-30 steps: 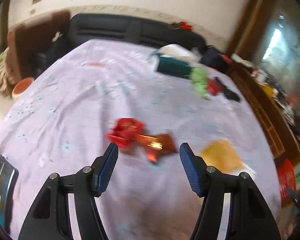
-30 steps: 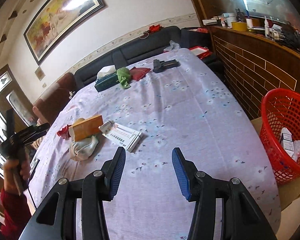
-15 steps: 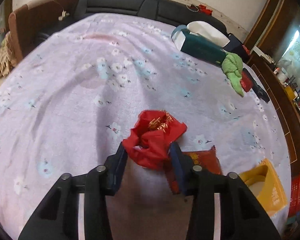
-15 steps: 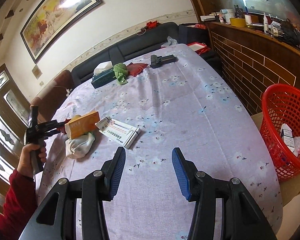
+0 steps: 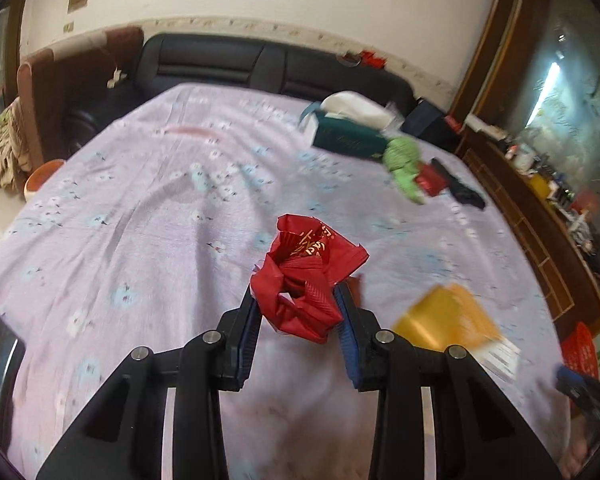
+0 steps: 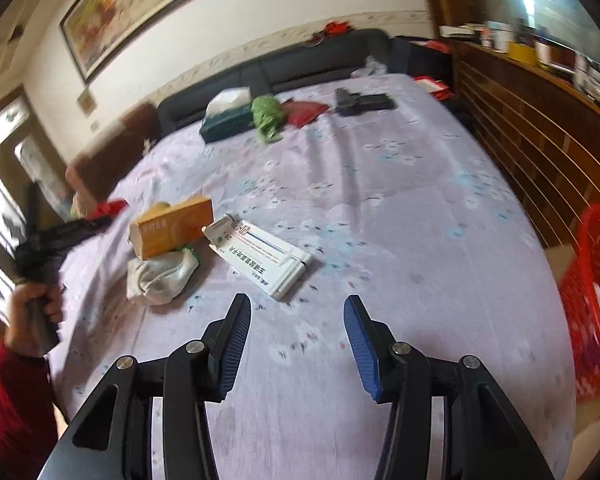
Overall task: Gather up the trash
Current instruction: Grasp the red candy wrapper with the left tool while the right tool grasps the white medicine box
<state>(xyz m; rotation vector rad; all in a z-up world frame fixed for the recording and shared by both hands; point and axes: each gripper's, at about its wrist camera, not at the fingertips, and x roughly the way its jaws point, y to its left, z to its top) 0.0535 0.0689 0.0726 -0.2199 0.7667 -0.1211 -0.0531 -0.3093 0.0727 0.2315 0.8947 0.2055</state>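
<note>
Holding the crumpled red wrapper (image 5: 306, 280) pinched between the left gripper's (image 5: 296, 312) fingers, raised above the floral-clothed worktop (image 5: 140, 220), we should keep the squeeze firm and carry it toward the red basket (image 6: 592, 292), past the orange box (image 6: 172, 226). The wrapper is a wad with no clear long axis, its open ruffle pointing away from us. Our right gripper (image 6: 298, 340) hangs wide and empty over the worktop.
</note>
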